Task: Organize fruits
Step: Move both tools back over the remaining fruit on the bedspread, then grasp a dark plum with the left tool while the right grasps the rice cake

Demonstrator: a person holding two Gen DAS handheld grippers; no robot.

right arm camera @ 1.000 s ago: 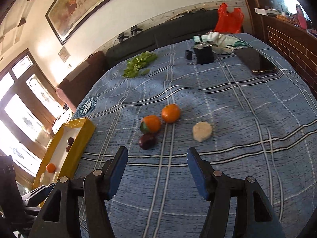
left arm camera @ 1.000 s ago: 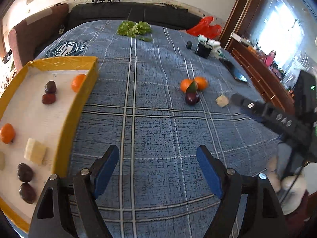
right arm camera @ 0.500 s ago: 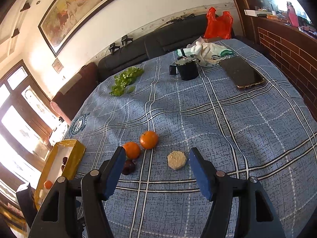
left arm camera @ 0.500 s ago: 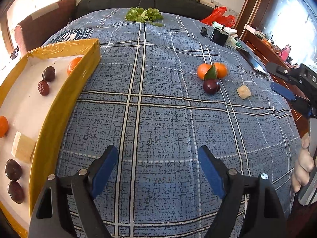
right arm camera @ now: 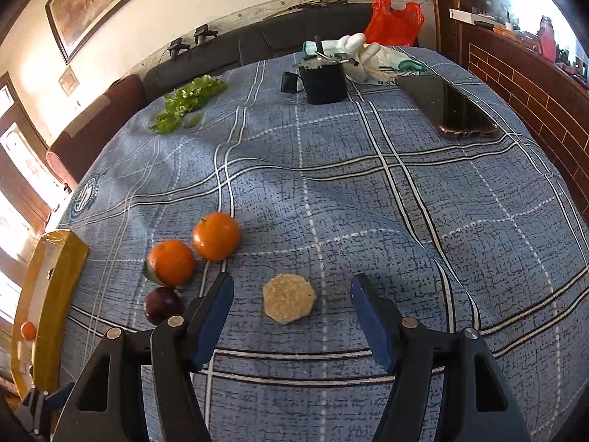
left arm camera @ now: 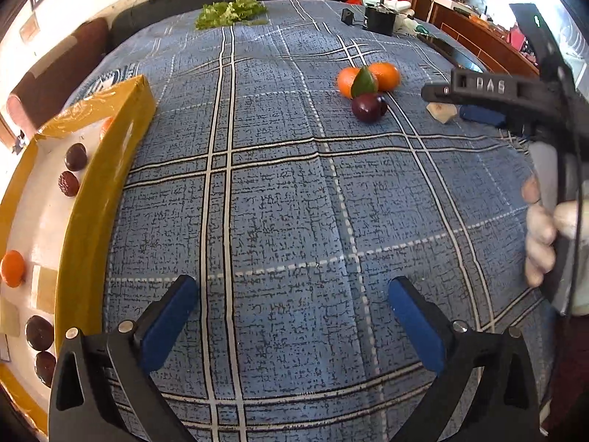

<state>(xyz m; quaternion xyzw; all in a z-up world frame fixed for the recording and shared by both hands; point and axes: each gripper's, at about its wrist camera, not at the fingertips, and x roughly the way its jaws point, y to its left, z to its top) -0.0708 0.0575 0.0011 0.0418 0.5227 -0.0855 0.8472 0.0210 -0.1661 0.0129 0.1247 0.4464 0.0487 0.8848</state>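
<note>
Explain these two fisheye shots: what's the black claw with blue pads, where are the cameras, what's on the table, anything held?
No robot here: a person holds a two-finger gripper in each hand, with a fisheye camera on each looking forward along the fingers.

The left wrist view shows the left gripper, open and holding nothing. The yellow tray on its left already holds oranges, dark fruits and pale pieces.

The right wrist view shows the right gripper, also open and holding nothing, with the pale round biscuit-like piece lying between its fingers, untouched.

On the blue plaid tablecloth lie two oranges, a plum, leafy greens, a black cup, a phone and gloves.
</note>
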